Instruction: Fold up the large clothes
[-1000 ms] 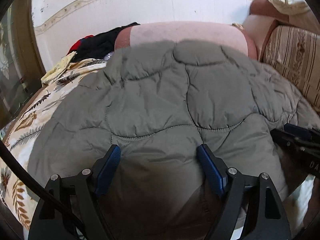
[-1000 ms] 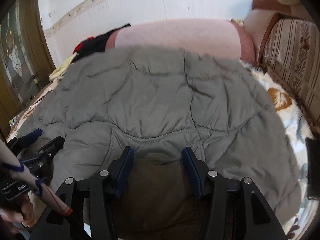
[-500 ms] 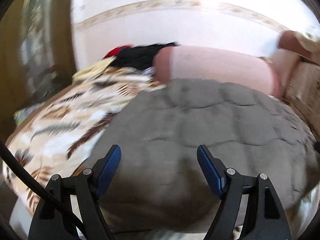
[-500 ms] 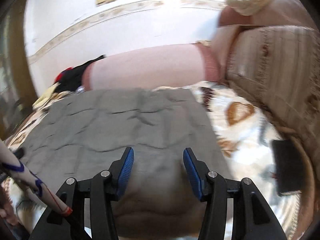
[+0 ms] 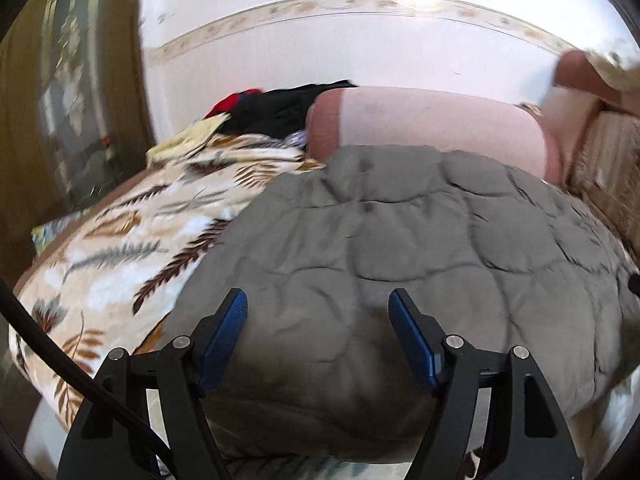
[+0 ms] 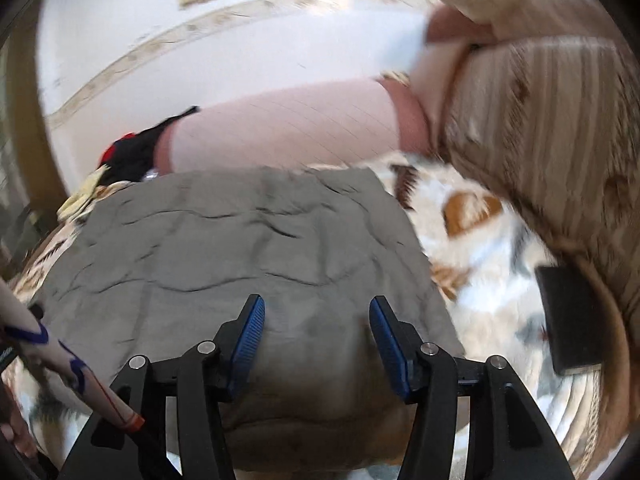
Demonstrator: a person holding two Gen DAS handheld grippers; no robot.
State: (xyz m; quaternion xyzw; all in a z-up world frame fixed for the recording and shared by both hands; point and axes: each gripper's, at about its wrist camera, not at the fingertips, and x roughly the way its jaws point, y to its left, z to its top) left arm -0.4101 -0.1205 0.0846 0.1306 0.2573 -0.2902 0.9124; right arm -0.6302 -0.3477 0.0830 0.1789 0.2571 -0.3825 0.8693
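The near edge of the grey quilted jacket (image 5: 400, 248) is hidden behind the left hand-held gripper (image 5: 318, 340) and drops out of the left view's bottom. In the right view, motion blur smears the striped sofa back (image 6: 552, 128) and the leaf-print bed cover (image 6: 480, 248). The dark flat object (image 6: 568, 312) there is too blurred to identify. The black-and-red clothes pile (image 5: 276, 108) is partly hidden behind the pink bolster (image 5: 432, 124).

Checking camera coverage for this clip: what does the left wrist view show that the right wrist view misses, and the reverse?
Left wrist only: the left gripper, open above the grey quilted garment, and more of the leaf-print bedspread beside it.
Right wrist only: the right gripper, open, a flat black object on the bedspread, and the striped headboard.
Both: the garment, the pink bolster, and the dark clothes pile.
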